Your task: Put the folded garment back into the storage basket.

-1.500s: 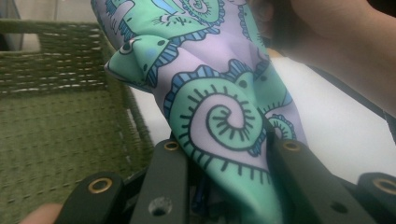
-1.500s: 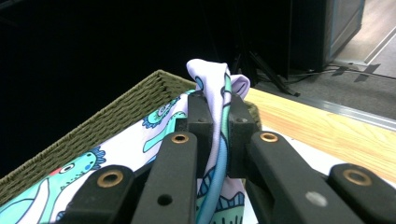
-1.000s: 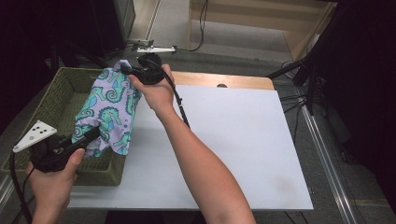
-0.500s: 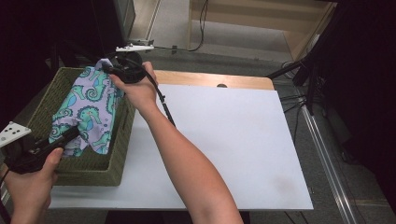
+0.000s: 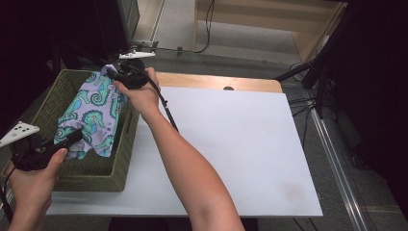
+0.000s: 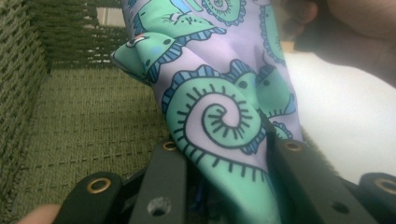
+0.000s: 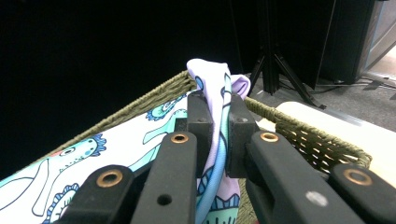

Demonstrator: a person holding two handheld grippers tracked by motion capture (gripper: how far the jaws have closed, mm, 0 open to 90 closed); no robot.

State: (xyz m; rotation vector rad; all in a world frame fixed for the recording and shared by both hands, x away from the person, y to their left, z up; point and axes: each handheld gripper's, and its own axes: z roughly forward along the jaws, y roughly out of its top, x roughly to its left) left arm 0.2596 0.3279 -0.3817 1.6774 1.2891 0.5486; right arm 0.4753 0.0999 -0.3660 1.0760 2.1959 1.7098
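Two grippers on one cloth | left gripper [image 5: 72,137] clamped on seahorse-print cloth's [image 5: 94,113] near edge | cloth hangs over woven basket [image 5: 91,175], soft, light, drapes; pinch bunched edges | right gripper [image 7: 215,121] clamped on far corner

Cloth [image 6: 219,88]: smooth printed fabric, slight sheen, lilac with teal seahorses. Basket [image 5: 57,91]: coarse woven fibre, olive, matt and rough. Left tool [image 6: 224,186] and right tool [image 7: 217,126]: matt black plastic jaws with brass-coloured rivets. Tabletop [image 5: 240,139]: smooth matt white sheet; pale wood edge behind.
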